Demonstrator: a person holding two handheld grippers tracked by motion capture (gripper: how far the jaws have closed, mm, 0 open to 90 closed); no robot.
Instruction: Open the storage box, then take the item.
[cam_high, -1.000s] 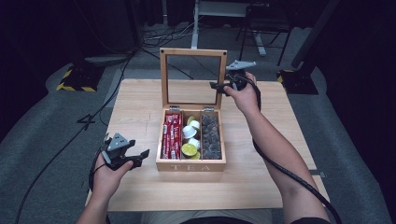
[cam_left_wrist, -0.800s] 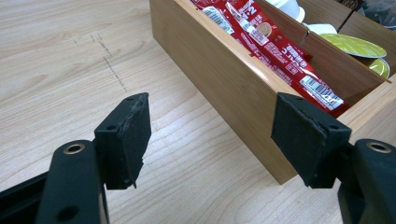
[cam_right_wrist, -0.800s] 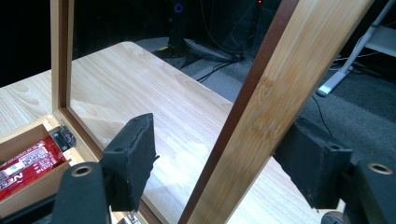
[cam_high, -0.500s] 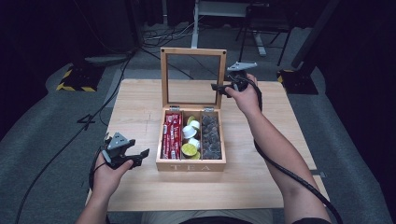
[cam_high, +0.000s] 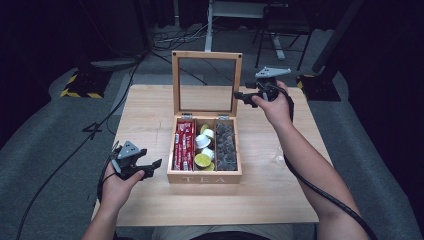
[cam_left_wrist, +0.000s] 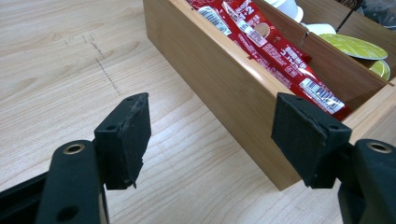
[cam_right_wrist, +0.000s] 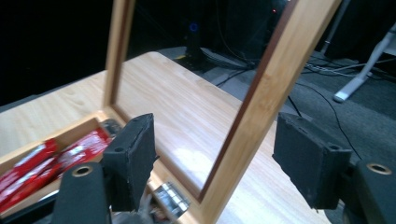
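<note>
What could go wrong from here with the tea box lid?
1. The right gripper has its open jaws astride the side rail of the upright lid; no grip shows, so the lid could drop shut hard.
2. The left gripper is open beside the box and is not holding it, so a push on the lid may slide or tip the box.
3. The hinge could be strained by a sideways pull.

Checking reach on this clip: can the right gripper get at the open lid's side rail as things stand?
Probably yes. The right gripper is open, and in the right gripper view the lid rail stands between its jaws with gaps on both sides, nothing blocking it.
</note>
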